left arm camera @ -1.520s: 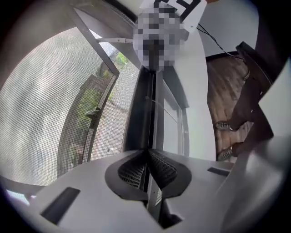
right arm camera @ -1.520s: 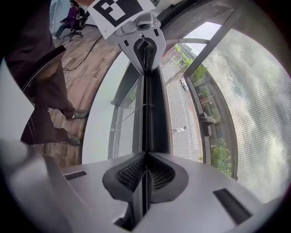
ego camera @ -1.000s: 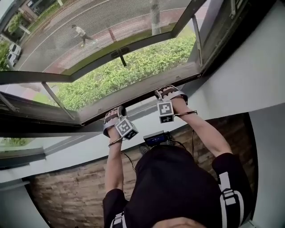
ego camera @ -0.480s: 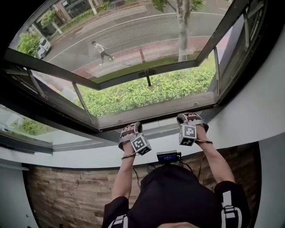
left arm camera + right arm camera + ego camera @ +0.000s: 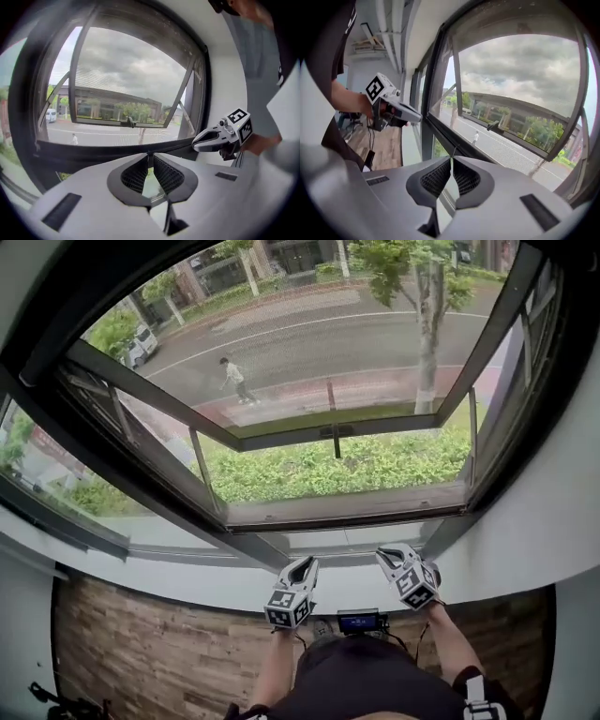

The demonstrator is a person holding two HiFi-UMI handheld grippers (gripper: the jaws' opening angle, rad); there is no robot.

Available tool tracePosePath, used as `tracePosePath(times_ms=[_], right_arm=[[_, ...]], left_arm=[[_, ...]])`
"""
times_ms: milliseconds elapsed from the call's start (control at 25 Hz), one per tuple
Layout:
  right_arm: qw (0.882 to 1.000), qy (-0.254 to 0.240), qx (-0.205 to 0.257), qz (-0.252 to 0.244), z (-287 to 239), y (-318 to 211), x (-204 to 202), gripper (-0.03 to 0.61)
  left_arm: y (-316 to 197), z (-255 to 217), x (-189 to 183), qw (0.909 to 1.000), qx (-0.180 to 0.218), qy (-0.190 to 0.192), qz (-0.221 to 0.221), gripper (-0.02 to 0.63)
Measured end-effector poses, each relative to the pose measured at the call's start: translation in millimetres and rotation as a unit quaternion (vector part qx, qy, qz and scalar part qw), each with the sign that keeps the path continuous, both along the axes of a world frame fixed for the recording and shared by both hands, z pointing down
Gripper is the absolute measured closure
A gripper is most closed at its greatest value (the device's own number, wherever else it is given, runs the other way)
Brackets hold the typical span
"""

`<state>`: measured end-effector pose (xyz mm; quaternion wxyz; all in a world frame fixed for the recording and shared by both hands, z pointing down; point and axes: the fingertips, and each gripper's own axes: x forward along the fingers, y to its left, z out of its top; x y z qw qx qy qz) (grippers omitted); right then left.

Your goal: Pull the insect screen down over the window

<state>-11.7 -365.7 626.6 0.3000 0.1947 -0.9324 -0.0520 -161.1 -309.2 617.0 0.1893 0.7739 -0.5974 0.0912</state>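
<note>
The pulling looks finished. The insect screen (image 5: 309, 352) spans the opening, its mesh veiling the street. Its bottom bar (image 5: 347, 515) lies just above the sill (image 5: 169, 576), seemingly seated along the frame's lower edge, though I cannot tell whether it is latched. Both grippers hang on the room side of the sill, apart from the bar and touching nothing. The left gripper (image 5: 304, 566) has just been opening its fingers a crack, with nothing between them. The right gripper (image 5: 386, 557) has its fingers tip to tip, also empty. The step in hand is, as I judge it, the let-go and check. The next move calls for looking along the bar above the sill for a gap. If one shows, both grippers should take the bar and press it down evenly.
</note>
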Motion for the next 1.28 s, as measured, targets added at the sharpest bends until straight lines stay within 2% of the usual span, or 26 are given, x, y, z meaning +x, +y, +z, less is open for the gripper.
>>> tracePosePath(times_ms=[80,200,440,600,720,840,1080,1280], right_arm=[[0.999,-0.044,-0.018,0.001,-7.0,5.9,5.0,0.557],[0.994,-0.102,-0.045,0.003,-19.5,13.8,10.0,0.557],[0.985,-0.165,-0.049,0.011,-51.9,59.5,19.0,0.558],[0.983,-0.173,-0.049,0.046,-56.4,96.1,35.8,0.558],[0.976,-0.194,-0.068,0.067,-54.9,128.6,33.1,0.558],[0.965,-0.23,-0.087,0.091,-60.0,170.5,23.2,0.558],[0.942,-0.282,-0.096,0.158,-84.5,273.4,22.9,0.558],[0.935,-0.284,-0.086,0.192,-95.2,333.0,38.7,0.558]], left_arm=[[20.8,-3.7,-0.9,0.9995,0.002,0.021,-0.023,0.572],[46.0,-19.9,-4.1,0.9968,0.031,0.053,-0.05,0.572],[77.1,-65.1,-19.7,0.9882,0.085,0.1,-0.079,0.572],[98.1,-103.0,-17.5,0.9833,0.137,0.11,-0.05,0.572],[133.5,-115.8,-18.9,0.9799,0.16,0.116,-0.025,0.572],[179.4,-110.1,-23.3,0.9774,0.167,0.13,-0.004,0.572],[274.5,-99.8,-31.3,0.9724,0.159,0.17,0.023,0.572],[334.6,-110.7,-33.5,0.966,0.169,0.192,0.034,0.572]])
